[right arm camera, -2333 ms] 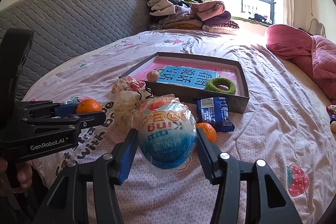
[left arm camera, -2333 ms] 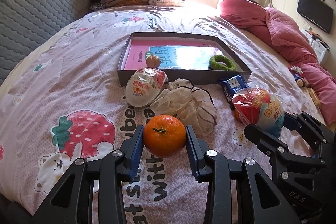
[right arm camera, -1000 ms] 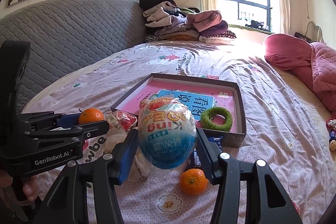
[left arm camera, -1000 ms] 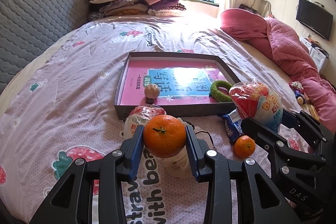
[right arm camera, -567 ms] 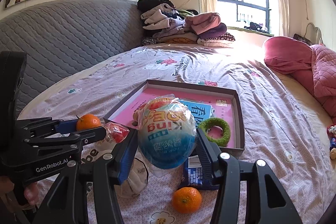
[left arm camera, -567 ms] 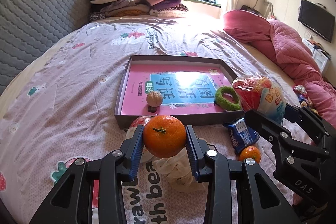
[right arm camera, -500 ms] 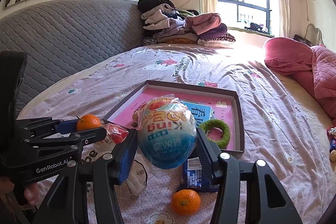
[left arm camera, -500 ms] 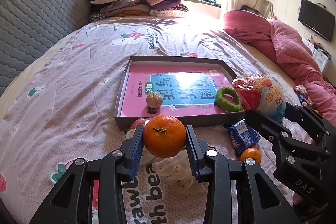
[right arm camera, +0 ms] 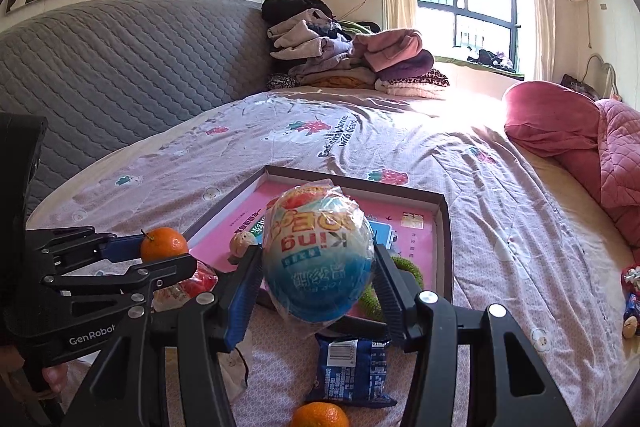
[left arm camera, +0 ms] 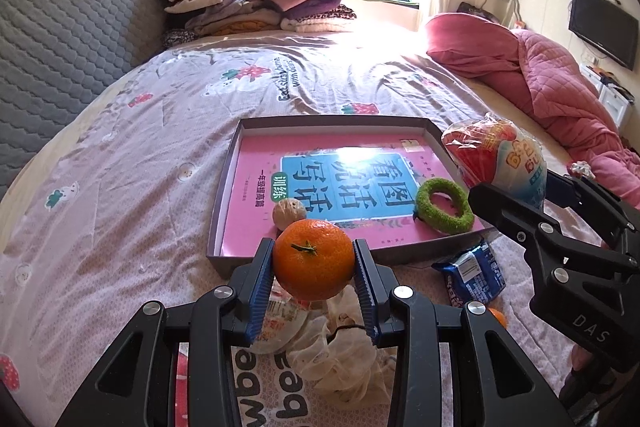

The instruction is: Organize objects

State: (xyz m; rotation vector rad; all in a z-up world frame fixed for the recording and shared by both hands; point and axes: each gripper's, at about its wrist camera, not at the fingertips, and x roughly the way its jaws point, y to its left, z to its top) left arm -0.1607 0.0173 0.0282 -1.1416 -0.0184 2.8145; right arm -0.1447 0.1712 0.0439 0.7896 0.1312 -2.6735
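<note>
Orange mandarin [left arm camera: 313,259]; egg [right arm camera: 318,259] blue below, red on top (clear wrap); pink book [left arm camera: 332,183]; green ring [left arm camera: 442,205]; bedsheet [left arm camera: 160,155] lilac, strawberry print.

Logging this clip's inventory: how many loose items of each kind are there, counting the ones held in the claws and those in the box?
Mandarins: 2
Wrapped eggs: 2
Blue snack packet: 1
Green ring: 1
Walnut: 1
White mesh cloth: 1
Total: 8
</note>
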